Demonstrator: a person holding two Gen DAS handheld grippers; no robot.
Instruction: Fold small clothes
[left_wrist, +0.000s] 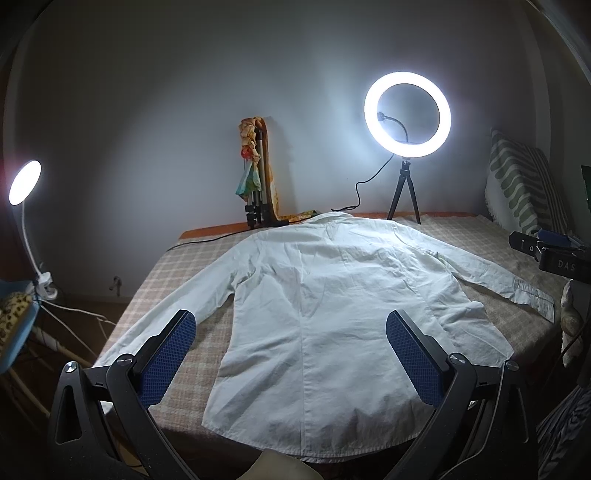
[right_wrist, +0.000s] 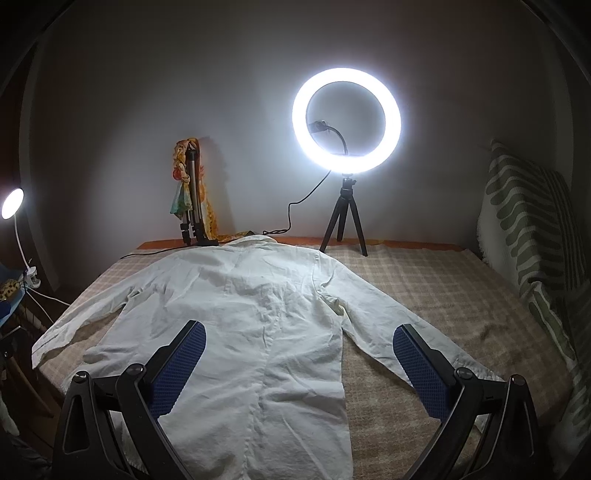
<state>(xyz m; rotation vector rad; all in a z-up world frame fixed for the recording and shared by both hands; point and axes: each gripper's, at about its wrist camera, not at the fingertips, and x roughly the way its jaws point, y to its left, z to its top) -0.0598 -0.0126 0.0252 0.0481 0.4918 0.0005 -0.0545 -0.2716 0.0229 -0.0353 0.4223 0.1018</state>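
Bed (left_wrist: 461, 236) covered with a checked blanket in beige and pink, an orange edge at the far side, against a plain grey wall in a dim room. White shirt (left_wrist: 332, 295) spread flat on the blanket, back side up, collar toward the wall, both sleeves stretched outward, hem at the near edge of the bed. Lit ring light (left_wrist: 407, 114) on a small black tripod standing at the far side of the bed, cable running from it along the wall. Folded tripod (left_wrist: 258, 184) with a colourful scarf tied on it leaning against the wall, left of the ring light. Round clip lamp (left_wrist: 25, 182) glowing at the far left, beside the bed. Striped green and white pillow (left_wrist: 517, 184) upright at the right side. Left gripper (left_wrist: 291, 352) wide apart above the lower half of the shirt, nothing between the blue pads. Right gripper (right_wrist: 299, 363) also spread wide and holding nothing, over the right side of the shirt (right_wrist: 236, 325) and its right sleeve. Only in the left wrist view: a part of the other black gripper at the right edge, and the shirt hem complete. Only in the right wrist view: more of the bare blanket toward the pillow (right_wrist: 528, 229).
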